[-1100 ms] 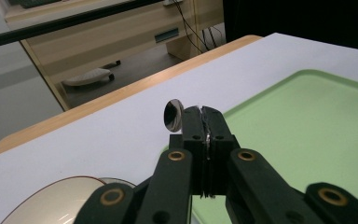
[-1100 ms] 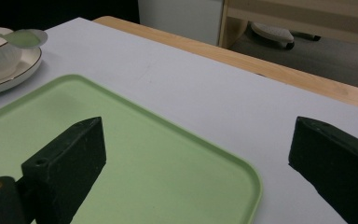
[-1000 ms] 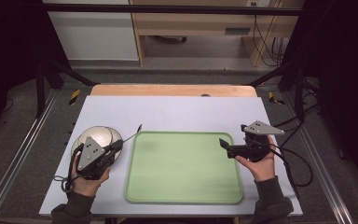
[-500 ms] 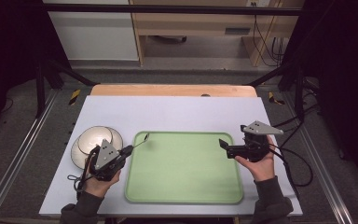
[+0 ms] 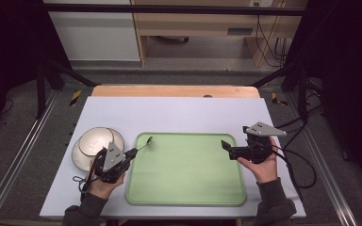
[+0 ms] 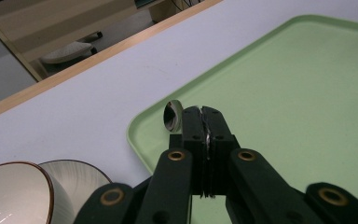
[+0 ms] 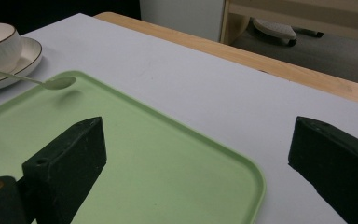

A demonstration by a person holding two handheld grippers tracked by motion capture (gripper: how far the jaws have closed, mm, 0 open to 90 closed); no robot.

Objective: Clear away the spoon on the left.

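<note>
- Pale lilac-grey sheet covers the worktop [image 5: 179,113], with a strip of bare wood along its far edge and dark floor beyond
- Flat light-green plastic tray with rounded corners [image 5: 188,188] lies between the two grippers, its surface bare
- Left gripper [image 5: 133,152], held in the person's left hand [image 5: 104,184], has its jaws pressed together on the handle of a thin silver metal spoon [image 5: 143,144]
- Beyond those jaws the spoon's bowl [image 6: 172,116] hangs just over the tray's near-left corner rim; whether it touches the tray I cannot tell
- Behind and to the left of the left jaws sits a white ceramic bowl with a thin brown rim [image 5: 95,140], resting on a white saucer [image 5: 82,159] on the sheet
- Right gripper [image 5: 226,146], in the person's right hand [image 5: 259,167], hovers at the tray's right edge with its jaws spread wide and nothing between them
- From the right gripper view the spoon, bowl and saucer lie far ahead and left of the jaws
</note>
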